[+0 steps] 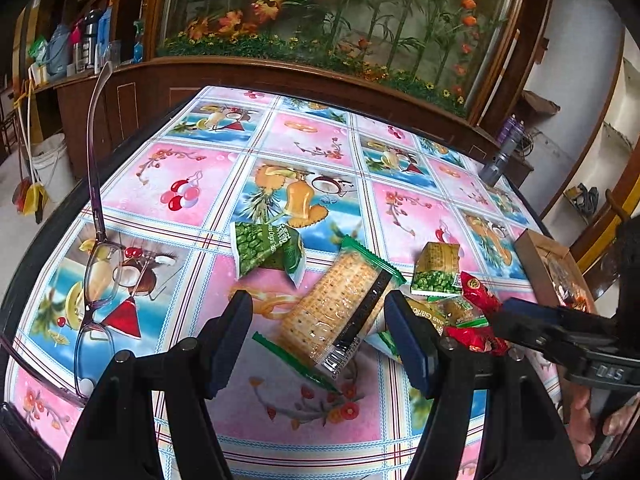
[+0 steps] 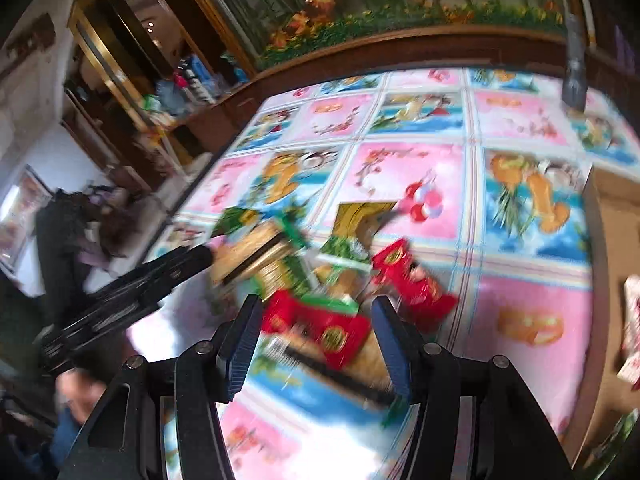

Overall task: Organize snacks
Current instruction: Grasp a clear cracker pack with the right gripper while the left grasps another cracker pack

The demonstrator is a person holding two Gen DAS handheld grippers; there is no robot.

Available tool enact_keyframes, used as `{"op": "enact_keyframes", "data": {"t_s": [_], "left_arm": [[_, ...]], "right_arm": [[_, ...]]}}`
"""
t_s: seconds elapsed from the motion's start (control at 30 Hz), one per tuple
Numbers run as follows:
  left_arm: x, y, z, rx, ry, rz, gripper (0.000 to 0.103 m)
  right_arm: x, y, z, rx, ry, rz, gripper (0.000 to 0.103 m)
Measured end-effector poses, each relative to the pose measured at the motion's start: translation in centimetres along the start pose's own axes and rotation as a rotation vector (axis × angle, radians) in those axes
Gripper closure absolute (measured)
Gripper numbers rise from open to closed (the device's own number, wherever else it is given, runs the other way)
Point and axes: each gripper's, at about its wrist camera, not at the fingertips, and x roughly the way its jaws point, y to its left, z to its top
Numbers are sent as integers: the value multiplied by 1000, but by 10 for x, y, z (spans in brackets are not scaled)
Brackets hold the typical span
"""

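A pile of snack packets lies on the patterned tablecloth. In the left wrist view my left gripper (image 1: 320,316) is open, its jaws standing either side of a clear cracker pack with green ends (image 1: 340,312). A green pea packet (image 1: 268,248) lies behind it, another green-and-gold pea packet (image 1: 436,270) to the right, and red packets (image 1: 478,292) beside that. My right gripper (image 2: 316,320) is open just above a red packet (image 2: 320,326); the view is blurred. It also shows in the left wrist view (image 1: 516,312) at the right, by the red packets.
A cardboard box (image 1: 552,268) with snacks inside stands at the table's right edge; it also shows in the right wrist view (image 2: 612,260). Purple eyeglasses (image 1: 96,264) lie on the left of the table. A grey flashlight (image 1: 500,160) stands at the far right. A wooden cabinet lies beyond.
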Motion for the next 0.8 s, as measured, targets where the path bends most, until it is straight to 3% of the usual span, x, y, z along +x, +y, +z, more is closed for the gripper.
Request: {"op": "enact_keyframes", "data": {"t_s": [0.07,0.13,0.27,0.5,0.57,0.6,0.63,0.73,0.8], "left_arm": [[-2,-1,0,6,-5,5,36],[-3,-1,1,3,-6,0,36],[-5,0,2,-5,-11,-4,36],[1,-1,2,4,7,17,36],[3,-1,1,7,11,21,36],[3,-1,1,10,13,23,36],[4,-2,0,12,16,24,36],[4,-3,0,19,11,34,36],[3,-3,0,21,5,36,36]], "right_arm": [[5,-4,-1,5,5,17,42],[10,-7,-7,9,63,84,41],[1,15,-26,-112,129,204,36],[22,49,-43,-288,134,31,35],[28,58,-47,-326,123,-19,41],[29,61,-50,-342,121,-43,54],[28,60,-50,-350,114,-62,53],[22,49,-48,-283,114,-60,53],[16,26,-39,-108,123,65,53]]}}
